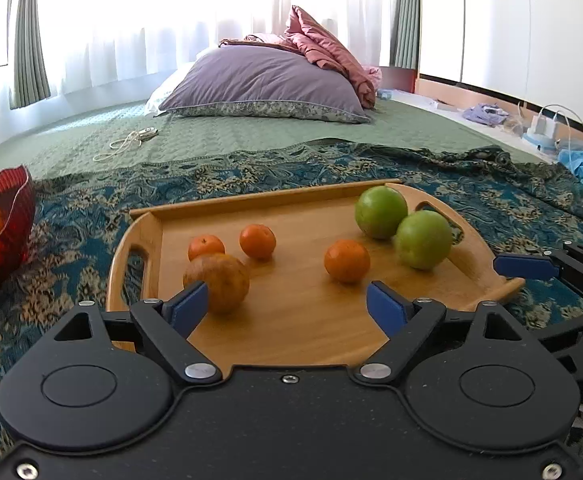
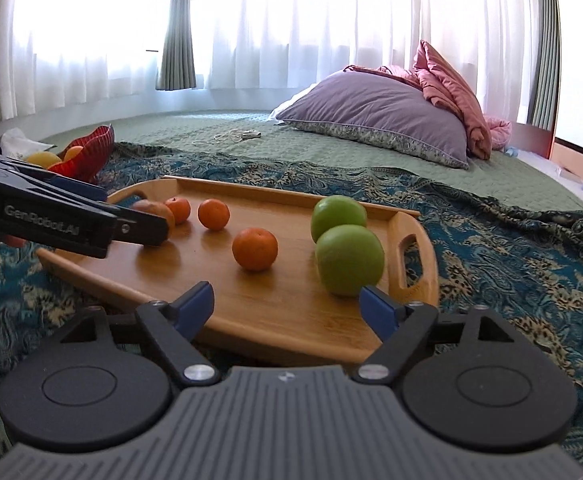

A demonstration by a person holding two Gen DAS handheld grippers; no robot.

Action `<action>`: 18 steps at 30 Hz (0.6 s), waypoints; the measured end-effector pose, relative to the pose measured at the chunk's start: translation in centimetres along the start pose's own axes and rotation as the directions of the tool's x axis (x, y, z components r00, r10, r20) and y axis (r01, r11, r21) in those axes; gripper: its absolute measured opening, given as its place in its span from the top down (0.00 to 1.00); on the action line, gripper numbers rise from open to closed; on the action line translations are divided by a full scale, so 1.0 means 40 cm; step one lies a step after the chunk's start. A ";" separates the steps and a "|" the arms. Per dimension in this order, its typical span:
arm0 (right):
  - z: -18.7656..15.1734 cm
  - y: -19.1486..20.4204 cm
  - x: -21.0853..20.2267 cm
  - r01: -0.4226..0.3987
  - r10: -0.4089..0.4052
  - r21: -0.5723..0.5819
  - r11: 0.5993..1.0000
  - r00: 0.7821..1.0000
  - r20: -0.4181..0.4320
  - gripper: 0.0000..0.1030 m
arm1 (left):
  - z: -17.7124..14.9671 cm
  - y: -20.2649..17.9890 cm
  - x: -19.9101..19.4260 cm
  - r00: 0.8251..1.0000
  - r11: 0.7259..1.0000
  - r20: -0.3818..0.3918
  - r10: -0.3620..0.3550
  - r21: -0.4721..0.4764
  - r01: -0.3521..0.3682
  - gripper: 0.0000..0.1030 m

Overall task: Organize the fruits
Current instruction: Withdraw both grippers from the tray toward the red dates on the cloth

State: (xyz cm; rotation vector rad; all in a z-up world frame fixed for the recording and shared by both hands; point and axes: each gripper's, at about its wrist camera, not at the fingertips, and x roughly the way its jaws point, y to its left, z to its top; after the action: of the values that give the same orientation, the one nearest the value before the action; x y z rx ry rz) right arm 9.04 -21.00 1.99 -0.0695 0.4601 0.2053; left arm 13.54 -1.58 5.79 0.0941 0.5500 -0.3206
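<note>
Clearly both grippers, left gripper (image 1: 285,300) and right gripper (image 2: 287,306), gape empty; the brownish fruit (image 1: 217,282) at lower left could roll across the tray (image 1: 291,332) if nudged.

Left hand-held gripper (image 1: 287,306): matte black plastic body across the bottom of the frame, two round discs with raised inner circles, angled black link arms pinned by silver rivets, blue pads on the fingertips (image 1: 189,306), small silver screws at centre and lower corners. Right hand-held gripper (image 2: 287,306): same black discs, links and blue pads, but with a grey ribbed housing at bottom centre. Seen from the side at left of the right wrist view, black casing printed "GenRobot.AI" in pale letters. Bit of skin at lower right of the left view.
</note>
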 end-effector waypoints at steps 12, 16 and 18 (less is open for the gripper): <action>-0.064 -0.025 -0.043 0.043 -0.044 -0.035 0.998 0.999 -0.027 0.10 | -0.082 -0.030 -0.076 0.999 0.999 0.008 -0.031 0.009 0.031 0.10; -0.081 -0.024 -0.052 0.058 -0.061 -0.076 0.995 0.998 -0.033 0.10 | -0.113 -0.052 -0.086 1.000 0.999 0.003 -0.029 0.044 0.028 0.09; -0.089 -0.024 -0.057 0.053 -0.056 -0.087 0.995 0.998 -0.041 0.10 | -0.127 -0.062 -0.089 1.000 0.998 -0.002 -0.031 0.053 0.032 0.08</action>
State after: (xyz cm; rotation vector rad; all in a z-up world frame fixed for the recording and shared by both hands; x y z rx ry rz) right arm 5.69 -22.73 -0.15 -0.1710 0.4923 0.1701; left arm 7.35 -2.08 3.35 0.1368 0.5452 -0.3659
